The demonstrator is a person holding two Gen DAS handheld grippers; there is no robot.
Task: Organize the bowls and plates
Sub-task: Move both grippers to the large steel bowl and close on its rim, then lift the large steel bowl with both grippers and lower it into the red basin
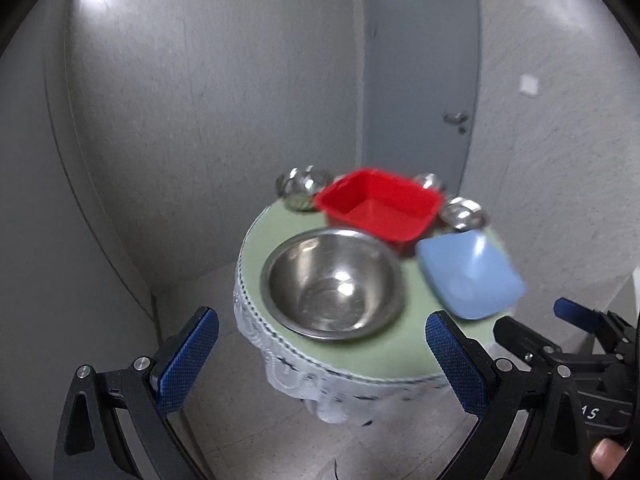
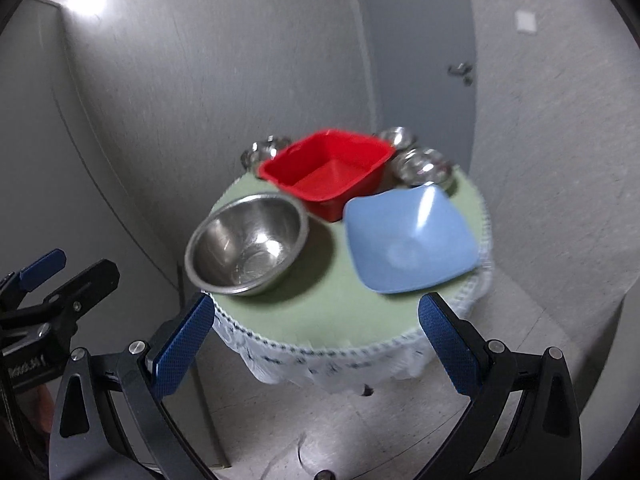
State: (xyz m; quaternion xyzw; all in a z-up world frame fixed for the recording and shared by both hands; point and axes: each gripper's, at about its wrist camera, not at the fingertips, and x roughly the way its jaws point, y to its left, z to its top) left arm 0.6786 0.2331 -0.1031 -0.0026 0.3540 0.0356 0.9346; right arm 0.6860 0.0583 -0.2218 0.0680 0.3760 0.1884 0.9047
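1. Nearest the cameras, left gripper (image 1: 322, 364) and right gripper (image 2: 316, 346) hang wide open, empty.
2. Beyond, steel bowl (image 1: 334, 284) and blue square bowl (image 2: 410, 240) sit apart on the round table (image 2: 320, 312).
3. Farther back, red tub (image 2: 328, 174) and small steel dishes (image 2: 424, 166) remain unstacked; sorting seems unstarted.

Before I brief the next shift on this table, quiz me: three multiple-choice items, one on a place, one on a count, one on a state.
1. Where is the red tub relative to the big steel bowl?
A. In front of it
B. Behind it
C. Inside it

2. How many small steel bowls stand at the back?
A. One
B. Three
C. Five

3. How is the left hand-held gripper?
A. Open, empty
B. Shut on the blue bowl
C. Shut on the tub

Key: 1 B, the tub sits farther from the cameras. 2 B, one left of the tub, two right. 3 A, its jaws stand wide apart, short of the table.
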